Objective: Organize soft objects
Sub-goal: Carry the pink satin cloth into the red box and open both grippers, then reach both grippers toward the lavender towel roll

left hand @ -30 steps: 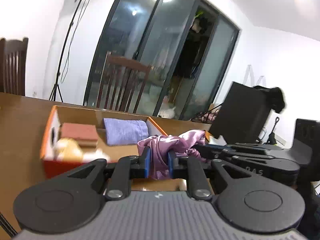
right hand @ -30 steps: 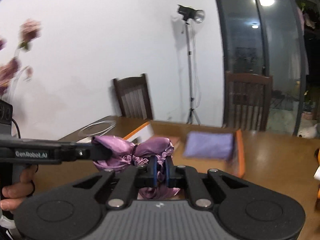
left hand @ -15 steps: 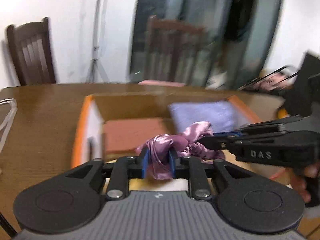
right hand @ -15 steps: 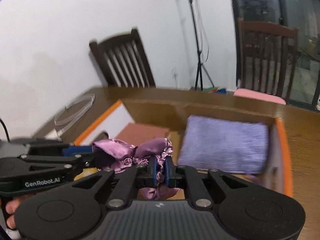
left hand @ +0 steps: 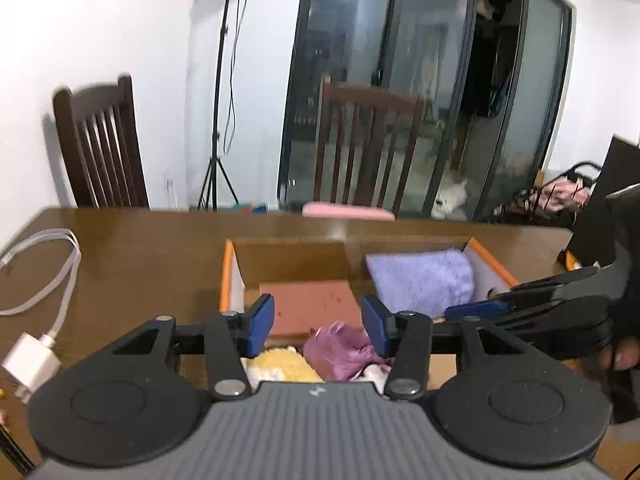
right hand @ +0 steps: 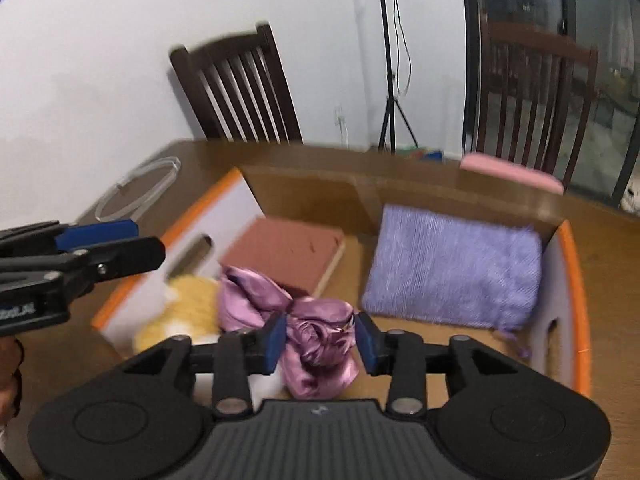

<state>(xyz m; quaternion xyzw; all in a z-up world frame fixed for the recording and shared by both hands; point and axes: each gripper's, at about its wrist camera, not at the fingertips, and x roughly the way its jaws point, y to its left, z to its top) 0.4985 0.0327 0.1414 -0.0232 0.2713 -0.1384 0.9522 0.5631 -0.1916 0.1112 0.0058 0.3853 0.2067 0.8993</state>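
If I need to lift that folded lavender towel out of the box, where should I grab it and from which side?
Probably the near edge of the lavender towel, coming from above at the front. It lies flat, its far and right edges close against the box walls, while bare floor shows along that near edge, giving the claw room to pinch the fold.

You can read no clear text here: the white lettering on the left gripper point(right hand: 100, 246) body, in your right wrist view, is too blurred.
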